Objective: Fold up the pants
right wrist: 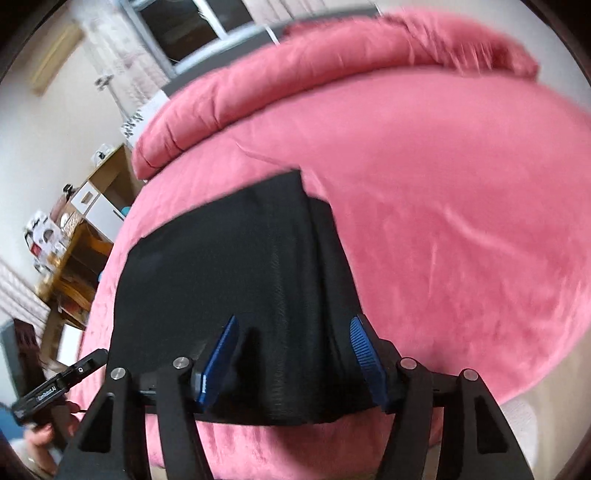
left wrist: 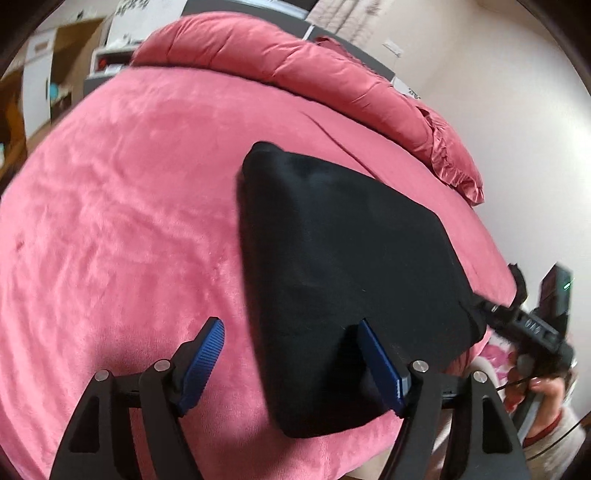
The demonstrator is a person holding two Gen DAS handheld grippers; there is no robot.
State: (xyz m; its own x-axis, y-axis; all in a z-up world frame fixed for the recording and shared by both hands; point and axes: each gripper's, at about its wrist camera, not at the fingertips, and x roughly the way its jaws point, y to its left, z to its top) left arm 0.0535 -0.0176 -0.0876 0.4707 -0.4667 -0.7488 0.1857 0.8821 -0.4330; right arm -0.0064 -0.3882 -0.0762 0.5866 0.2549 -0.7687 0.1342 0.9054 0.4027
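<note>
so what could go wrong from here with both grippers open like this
1. The black pants lie folded near the bed's front edge, so a nudge from the open left gripper could slide them off.
2. The right gripper straddles the near hem, so closing might pinch only the top layer and undo the fold.
3. Both views are motion-blurred, which suggests fast movement that could ruffle the fabric.

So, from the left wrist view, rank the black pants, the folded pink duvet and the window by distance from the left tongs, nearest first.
1. Black pants: right at the left tongs, lying between the open fingers and over to the right.
2. Folded pink duvet: along the bed's far edge, beyond the pants.
3. Window: farthest, behind the duvet, top centre.
</note>
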